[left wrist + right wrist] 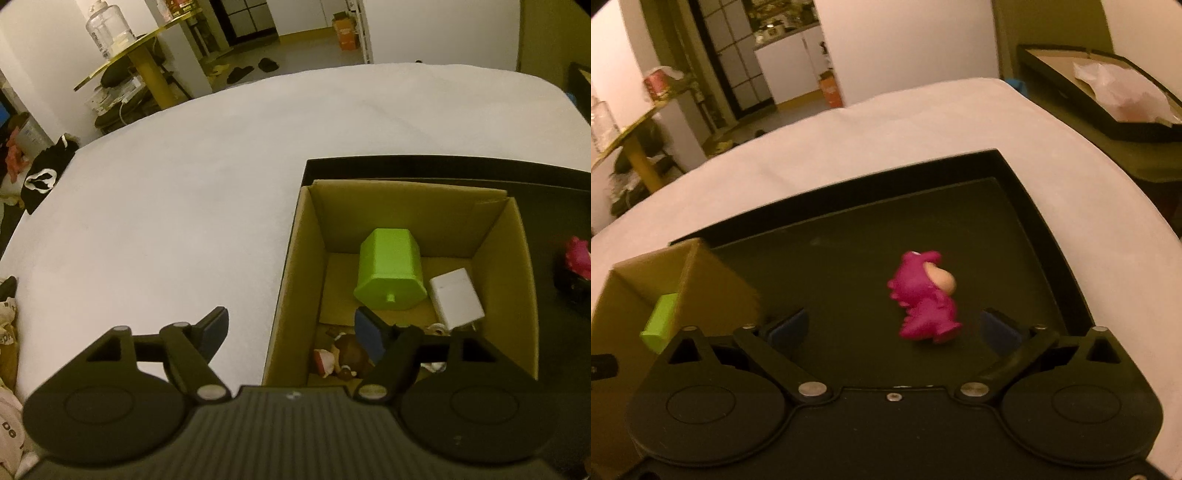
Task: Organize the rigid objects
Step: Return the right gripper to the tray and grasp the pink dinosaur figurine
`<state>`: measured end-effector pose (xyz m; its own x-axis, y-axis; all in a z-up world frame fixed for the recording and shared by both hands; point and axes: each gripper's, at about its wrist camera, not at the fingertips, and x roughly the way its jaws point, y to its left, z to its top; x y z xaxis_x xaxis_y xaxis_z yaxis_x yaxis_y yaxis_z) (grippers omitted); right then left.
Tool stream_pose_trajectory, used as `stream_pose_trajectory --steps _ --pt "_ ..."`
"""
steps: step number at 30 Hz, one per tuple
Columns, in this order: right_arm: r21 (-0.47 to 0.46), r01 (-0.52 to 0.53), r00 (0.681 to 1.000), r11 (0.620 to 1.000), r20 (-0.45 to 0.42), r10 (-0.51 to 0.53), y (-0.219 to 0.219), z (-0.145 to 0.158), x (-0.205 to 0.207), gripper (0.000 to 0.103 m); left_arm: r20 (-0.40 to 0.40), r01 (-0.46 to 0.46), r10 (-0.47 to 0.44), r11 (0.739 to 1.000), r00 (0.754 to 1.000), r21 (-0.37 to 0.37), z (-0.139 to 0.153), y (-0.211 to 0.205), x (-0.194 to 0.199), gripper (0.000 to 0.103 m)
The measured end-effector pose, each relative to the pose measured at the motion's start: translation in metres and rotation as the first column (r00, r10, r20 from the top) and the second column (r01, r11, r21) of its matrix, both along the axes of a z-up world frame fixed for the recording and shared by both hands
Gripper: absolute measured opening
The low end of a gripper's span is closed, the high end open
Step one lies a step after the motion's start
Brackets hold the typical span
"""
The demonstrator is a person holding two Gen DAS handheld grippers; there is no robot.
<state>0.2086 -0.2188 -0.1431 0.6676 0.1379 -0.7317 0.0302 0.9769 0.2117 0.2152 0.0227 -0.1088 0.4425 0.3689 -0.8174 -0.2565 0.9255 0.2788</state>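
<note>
An open cardboard box [295,280] stands in a black tray [406,166] on a white-covered table. Inside it lie a green plastic block [389,275], a white charger [456,297] and a small brown and red figurine [341,356]. My left gripper [291,328] is open, straddling the box's left wall, with nothing between its pads. A magenta dinosaur figure [925,299] stands on the tray floor [849,266]. My right gripper [894,328] hangs open just in front of it, the figure a little beyond the right fingertip's side and untouched. The cardboard box [701,291] sits at left.
The white table surface [184,184] spreads left of and beyond the tray. Another dark tray with crumpled white plastic [1115,88] sits on a surface at the far right. A yellow round side table [147,48] and clutter stand on the floor beyond.
</note>
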Motion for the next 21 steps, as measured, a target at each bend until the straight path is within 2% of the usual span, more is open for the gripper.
stream_pose_trajectory --steps 8,13,14,16,17,18,21 --pt "-0.002 0.045 0.999 0.999 -0.01 -0.045 -0.006 -0.019 0.008 0.102 -0.017 -0.01 0.01 1.0 1.0 0.015 -0.006 0.003 0.009 0.074" --pt "-0.028 0.037 0.999 0.999 0.016 -0.037 0.001 -0.02 0.012 0.097 -0.022 -0.019 0.018 1.0 1.0 -0.004 -0.008 0.007 0.012 0.074" --pt "-0.041 0.04 0.999 0.998 0.02 -0.039 0.001 -0.02 0.015 0.092 -0.023 -0.019 0.019 1.0 1.0 -0.01 -0.008 0.007 0.012 0.074" --pt "-0.1 0.042 0.999 0.994 0.027 -0.04 0.004 -0.018 0.015 0.071 -0.021 -0.016 0.015 1.0 1.0 -0.017 -0.007 0.008 0.013 0.074" --pt "-0.136 0.032 0.999 0.99 0.028 -0.028 0.006 -0.017 0.015 0.052 -0.021 -0.014 0.013 1.0 1.0 -0.018 -0.007 0.009 0.013 0.074" --pt "-0.16 0.027 0.999 0.987 0.026 -0.023 0.006 -0.015 0.015 0.043 -0.021 -0.013 0.013 1.0 1.0 -0.019 -0.006 0.01 0.013 0.074" --pt "-0.13 0.045 0.999 0.99 0.001 -0.045 -0.001 -0.01 0.014 0.043 -0.009 -0.011 0.011 1.0 1.0 -0.026 0.0 0.01 0.009 0.074"
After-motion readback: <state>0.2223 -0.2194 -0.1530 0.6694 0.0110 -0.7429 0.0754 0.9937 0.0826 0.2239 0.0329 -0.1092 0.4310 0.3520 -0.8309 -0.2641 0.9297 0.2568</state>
